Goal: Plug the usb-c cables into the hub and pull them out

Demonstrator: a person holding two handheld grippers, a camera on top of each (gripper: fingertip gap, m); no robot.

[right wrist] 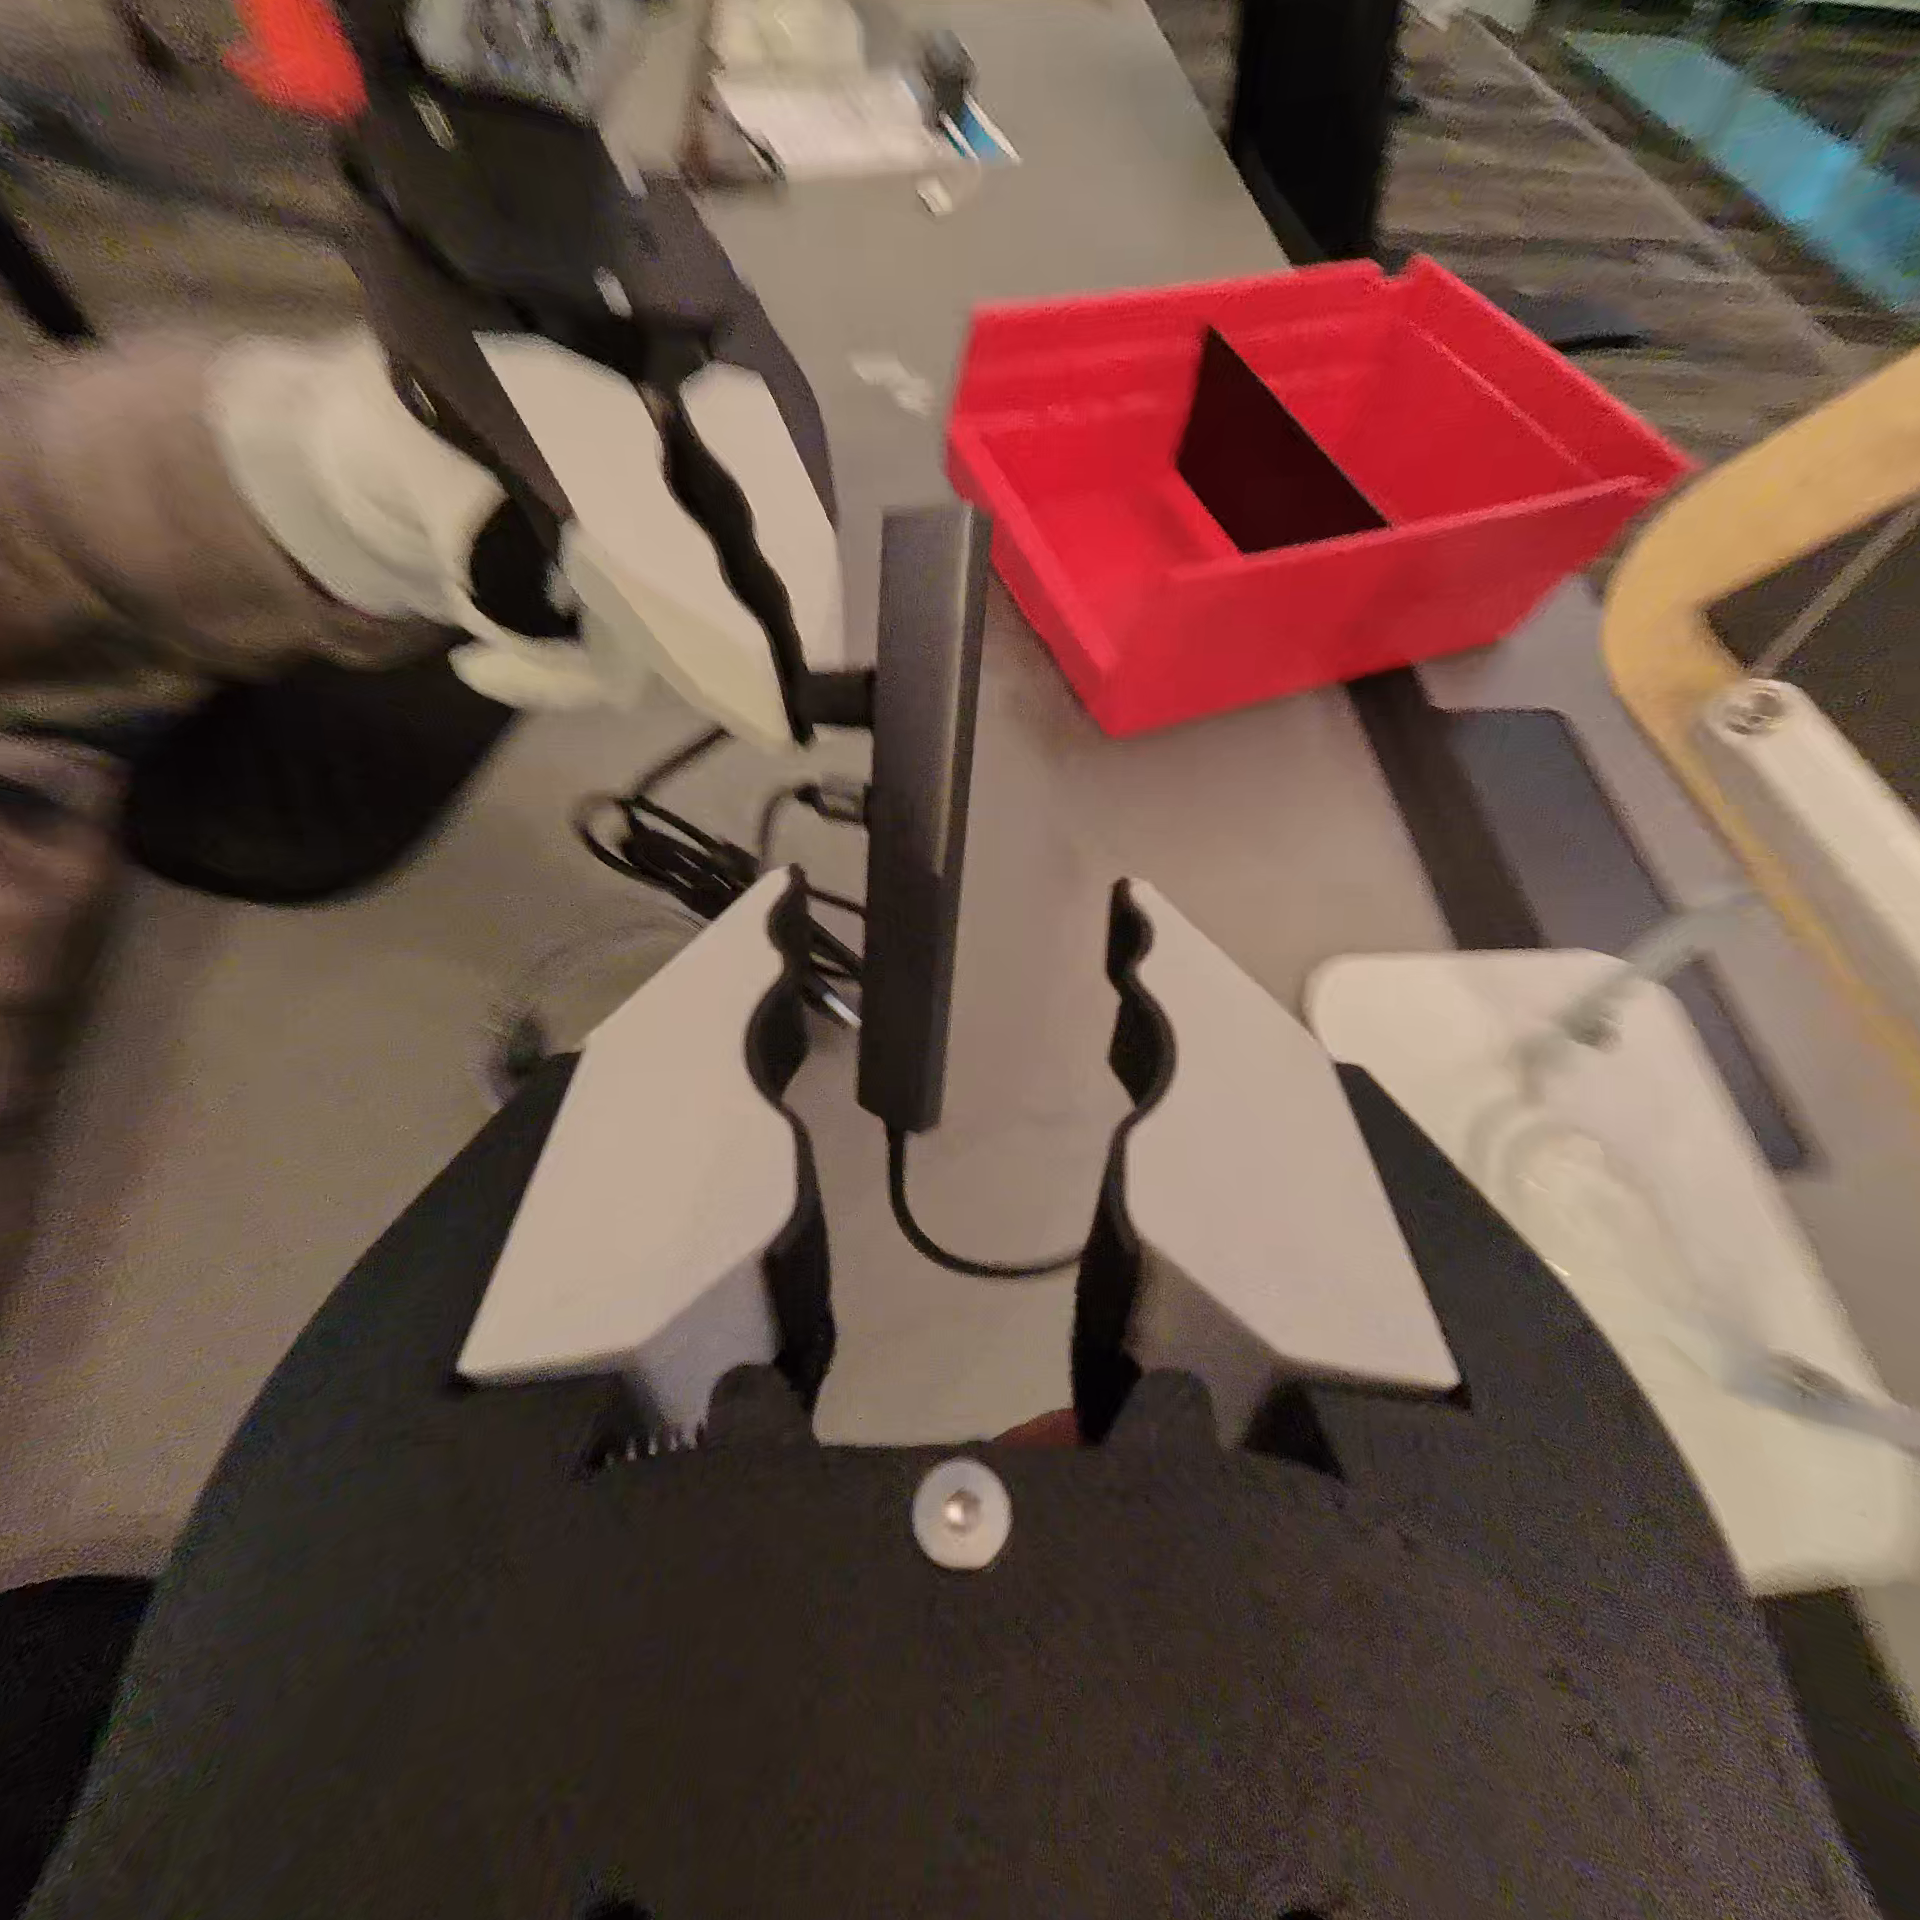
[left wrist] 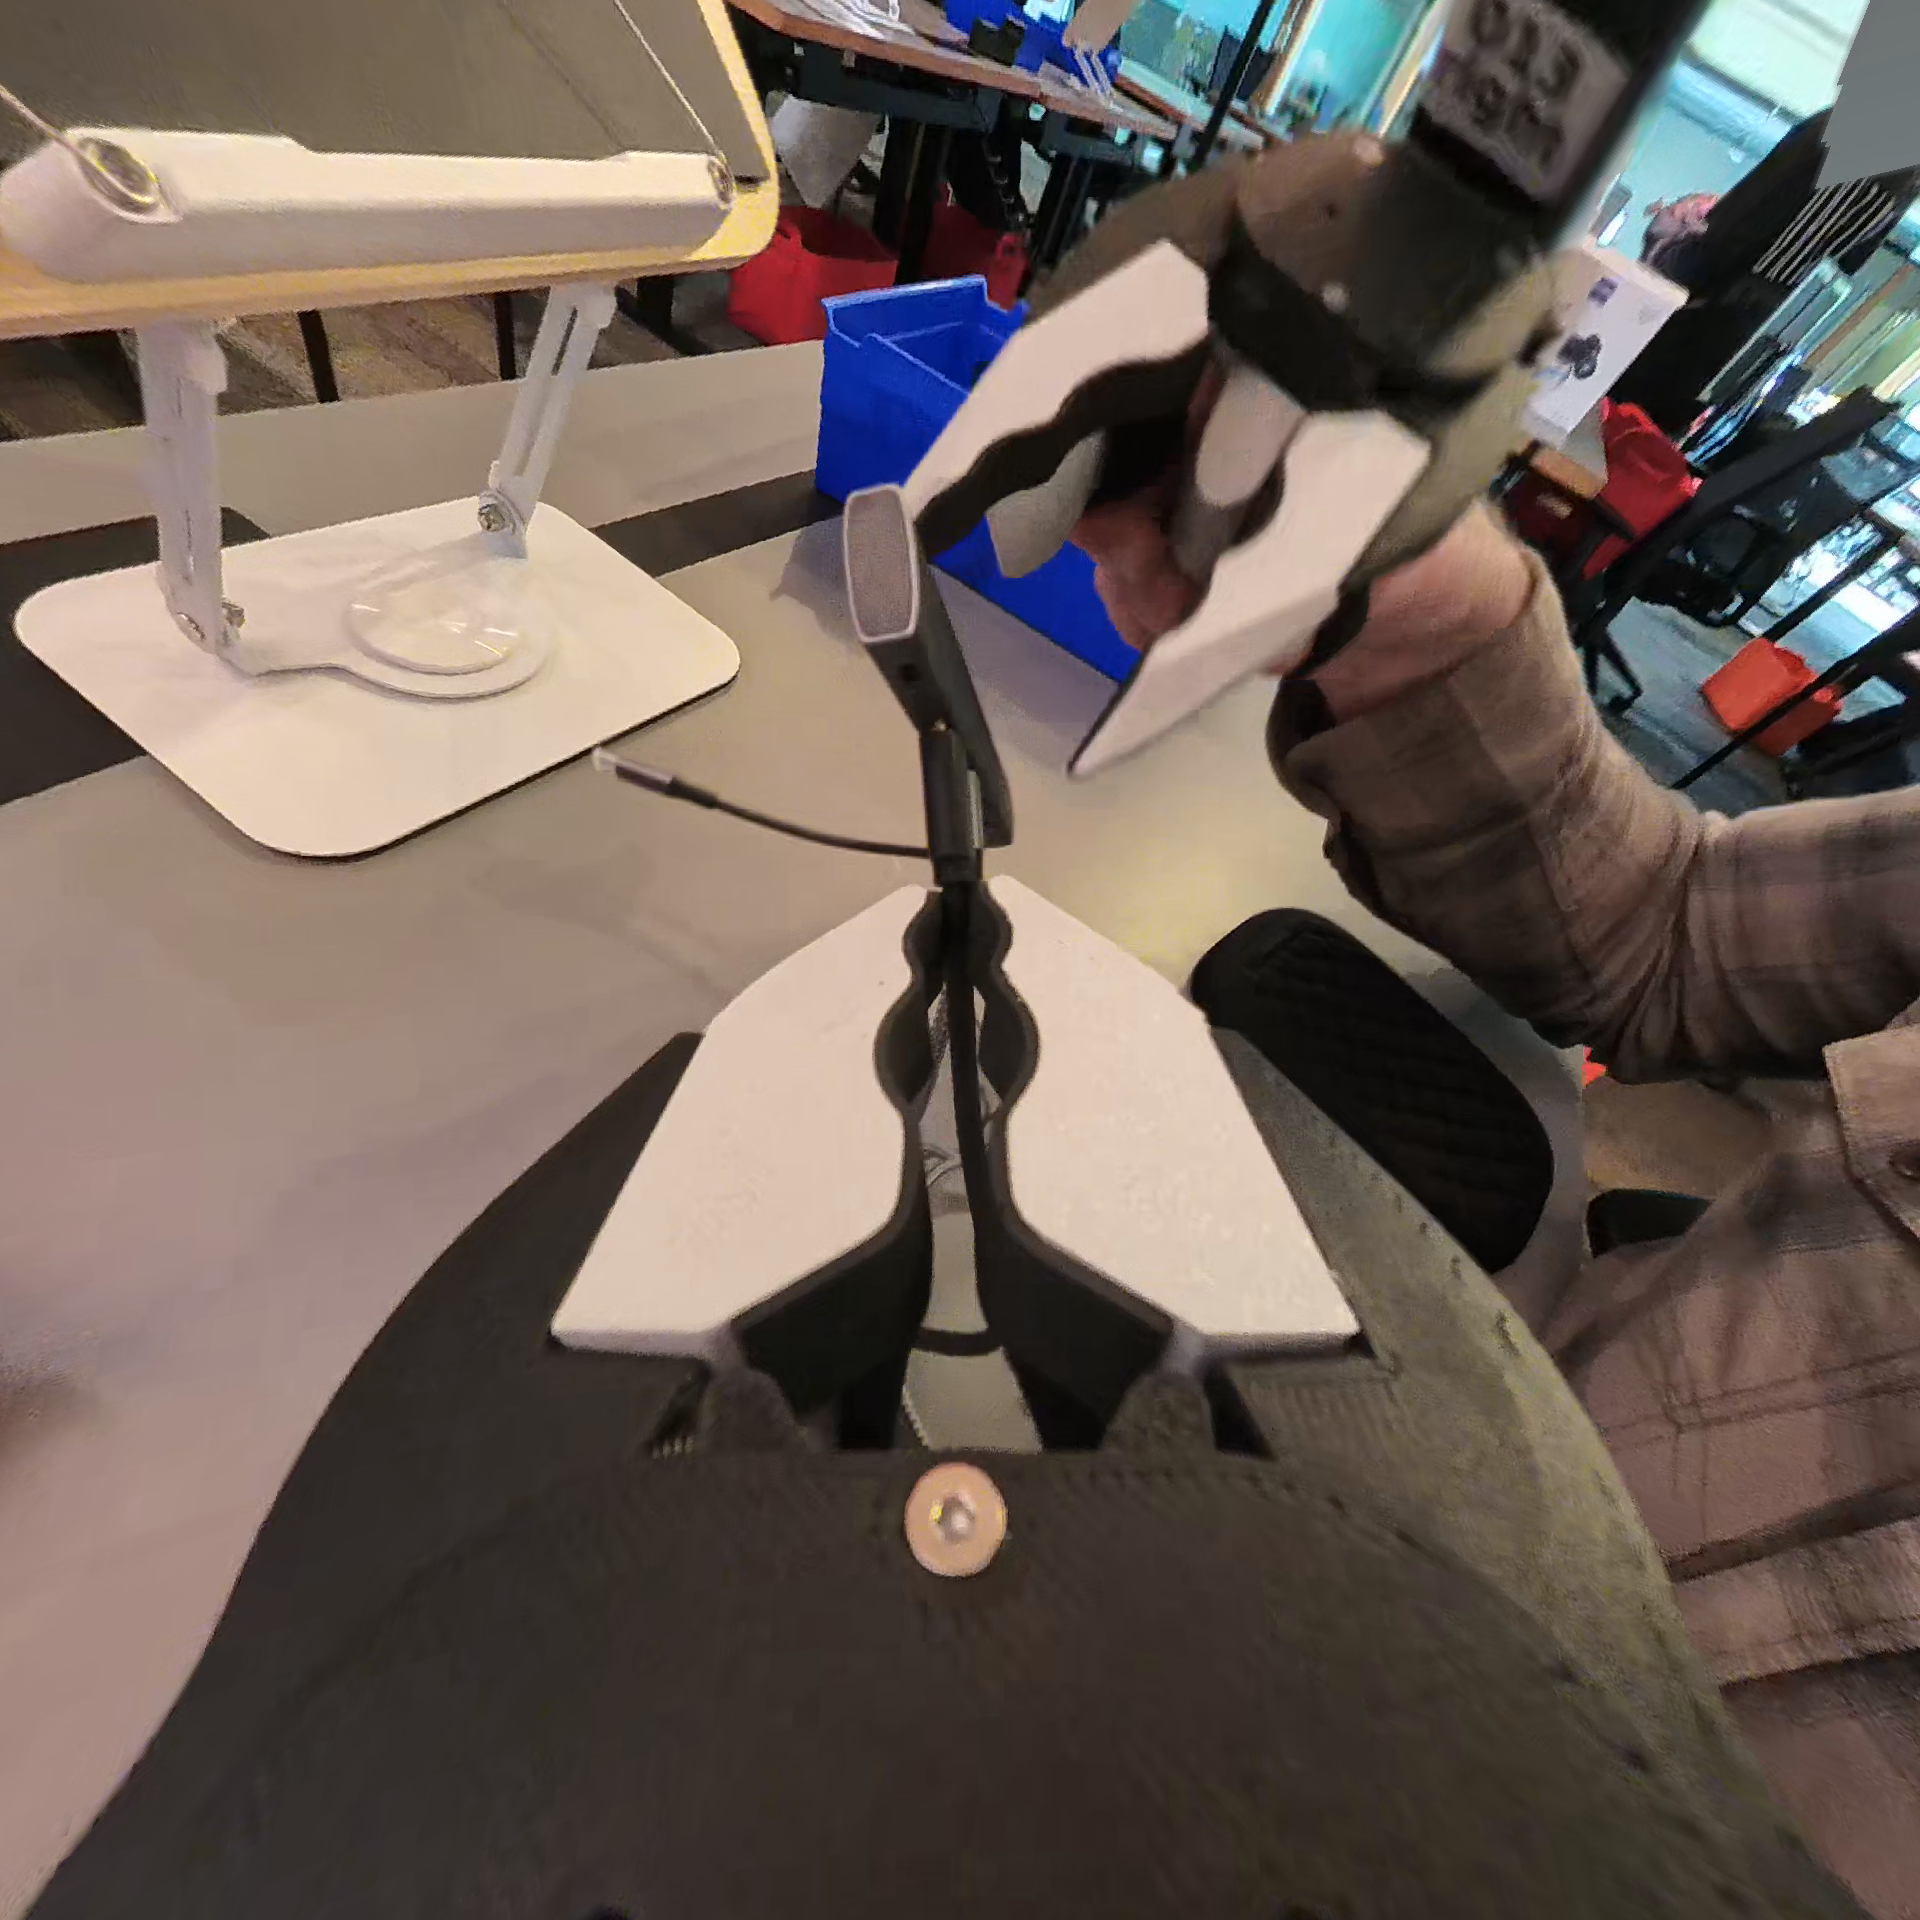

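A grey table (left wrist: 312, 987) carries a white stand (left wrist: 374, 675) at ten o'clock (base flat) and a blue bin (left wrist: 904, 395) at twelve.

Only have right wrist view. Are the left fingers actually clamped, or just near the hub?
Observer: Clamped. In the left wrist view the left gripper is shut on the black cable, just behind its plug, which meets the hub.
Operator: Any other cable end loose on that side?
Observer: Yes. One silver-tipped plug is unplugged and points toward the white stand base.
Operator: Anything behind the hub from there?
Observer: A blue bin sits on the table past the hub.
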